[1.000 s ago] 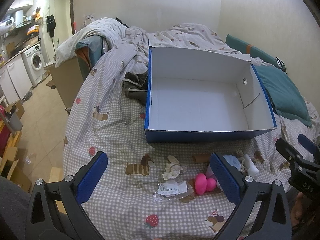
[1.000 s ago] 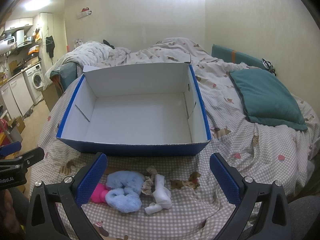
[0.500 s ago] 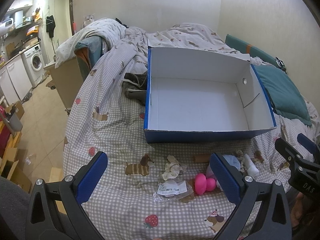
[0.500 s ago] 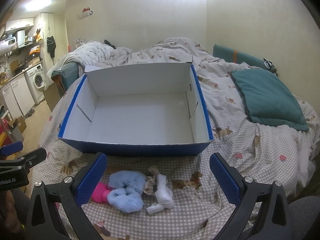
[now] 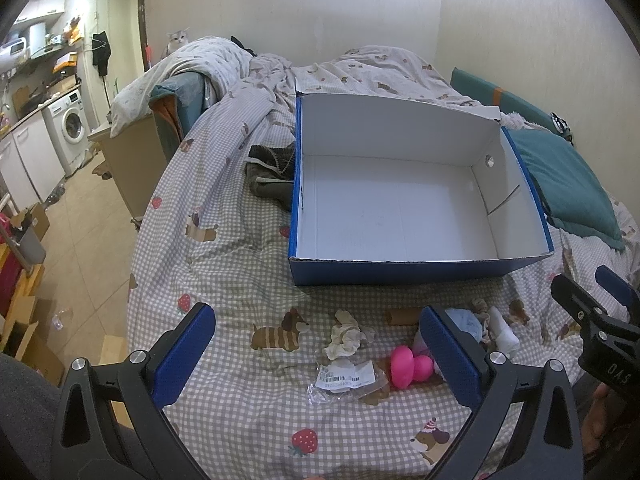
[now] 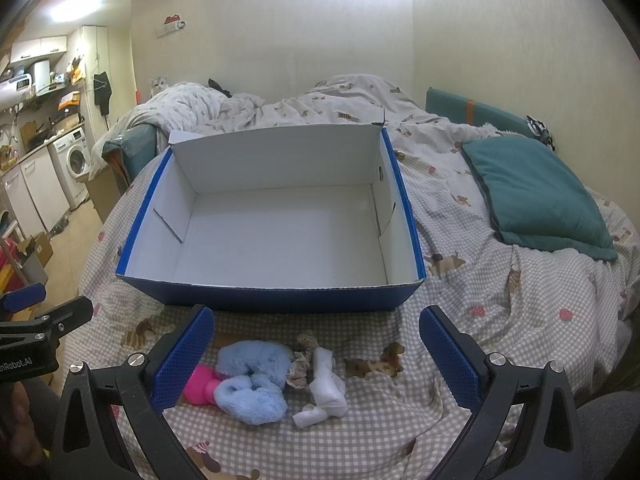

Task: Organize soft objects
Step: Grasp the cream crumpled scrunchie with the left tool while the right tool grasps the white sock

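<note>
Left wrist view: the left gripper (image 5: 316,356) is held with fingers apart over the pink toy (image 5: 404,367) before the empty box (image 5: 400,274), while in the right wrist view the right gripper (image 6: 316,354), likewise spread, is poised above the blue plush (image 6: 250,380) on the bed (image 6: 500,320), so a first descent and grasp is judged next.

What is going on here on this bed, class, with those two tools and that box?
A person holds a tool in each hand over a bed. Both the left tool and the right tool are open and hold nothing. The blue box is empty. In front of it lie a fluffy blue item, a pink toy and a white sock, none yet picked up.
</note>
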`<state>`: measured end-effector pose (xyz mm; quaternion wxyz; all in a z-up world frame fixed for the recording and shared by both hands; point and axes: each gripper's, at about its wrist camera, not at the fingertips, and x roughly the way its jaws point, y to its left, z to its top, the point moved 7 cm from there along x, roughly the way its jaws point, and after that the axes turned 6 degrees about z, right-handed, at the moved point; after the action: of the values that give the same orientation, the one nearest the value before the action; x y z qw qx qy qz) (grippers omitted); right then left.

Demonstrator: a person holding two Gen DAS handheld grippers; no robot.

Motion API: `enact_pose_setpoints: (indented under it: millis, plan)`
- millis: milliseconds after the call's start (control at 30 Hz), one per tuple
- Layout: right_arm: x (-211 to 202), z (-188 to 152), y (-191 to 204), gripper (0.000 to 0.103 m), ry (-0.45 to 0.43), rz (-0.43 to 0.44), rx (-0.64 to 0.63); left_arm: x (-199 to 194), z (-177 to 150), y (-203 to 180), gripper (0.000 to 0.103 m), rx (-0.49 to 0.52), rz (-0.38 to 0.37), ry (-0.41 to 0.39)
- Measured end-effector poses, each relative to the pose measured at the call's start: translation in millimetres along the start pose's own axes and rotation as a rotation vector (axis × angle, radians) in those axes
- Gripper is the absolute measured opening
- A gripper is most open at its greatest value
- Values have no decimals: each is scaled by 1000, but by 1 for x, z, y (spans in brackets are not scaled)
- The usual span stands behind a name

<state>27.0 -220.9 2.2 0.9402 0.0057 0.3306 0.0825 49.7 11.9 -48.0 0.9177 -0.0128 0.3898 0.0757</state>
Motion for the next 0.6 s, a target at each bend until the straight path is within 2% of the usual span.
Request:
enact_pose_setpoints:
  millis: [267,367,467,600]
  plan:
    - [-3,10,1,103,-2,18,2,-9,7,0,102,21,-10,27]
    - [-3,23,2,103,-2,47,9,-15,20,0,102,53,24,2]
    - [-1,35,2,103,3,72,27,-19,31,5,102,42,27,-3]
    - [8,43,1,103,42,109,47,-14,44,18,102,24,69,19]
